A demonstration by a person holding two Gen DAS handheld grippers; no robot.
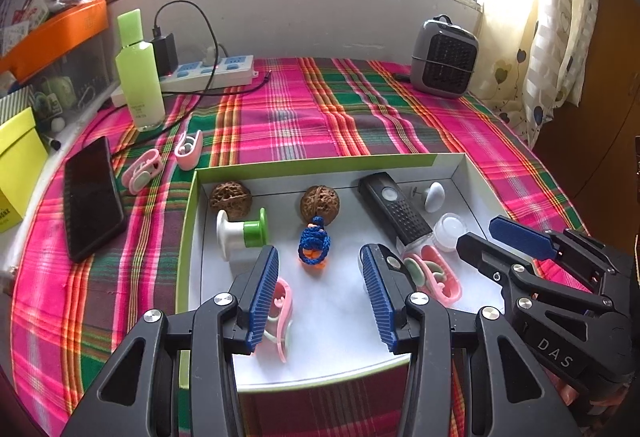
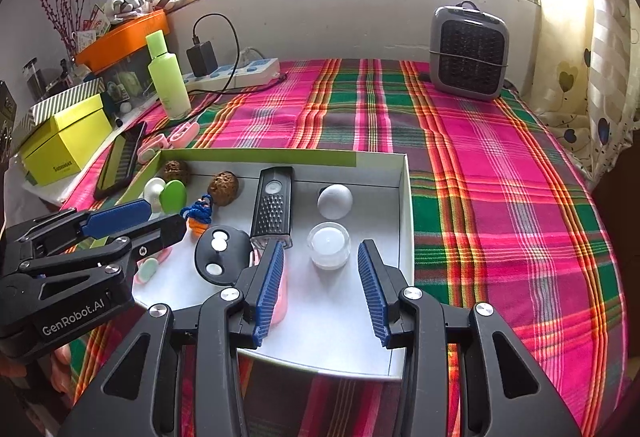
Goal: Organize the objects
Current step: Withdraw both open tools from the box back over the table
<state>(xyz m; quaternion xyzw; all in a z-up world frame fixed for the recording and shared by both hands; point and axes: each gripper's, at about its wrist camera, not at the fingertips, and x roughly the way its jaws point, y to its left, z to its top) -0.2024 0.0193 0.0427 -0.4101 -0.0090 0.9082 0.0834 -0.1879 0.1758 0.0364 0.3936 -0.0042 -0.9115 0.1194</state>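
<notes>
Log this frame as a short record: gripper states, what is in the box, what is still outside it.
left gripper: open, holding nothing, over the box
right gripper: open, holding nothing, over the box's right part
box: shallow, white inside, green rim, on the plaid cloth
in box: two walnuts, spool, blue knitted doll, black grater, clear cup, white ball, pink clips
outside box: two pink clips, phone, green bottle

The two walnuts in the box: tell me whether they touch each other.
Apart. The left wrist view shows one walnut in the box's far left corner and the other walnut nearer the middle, with bare white floor between them.
</notes>
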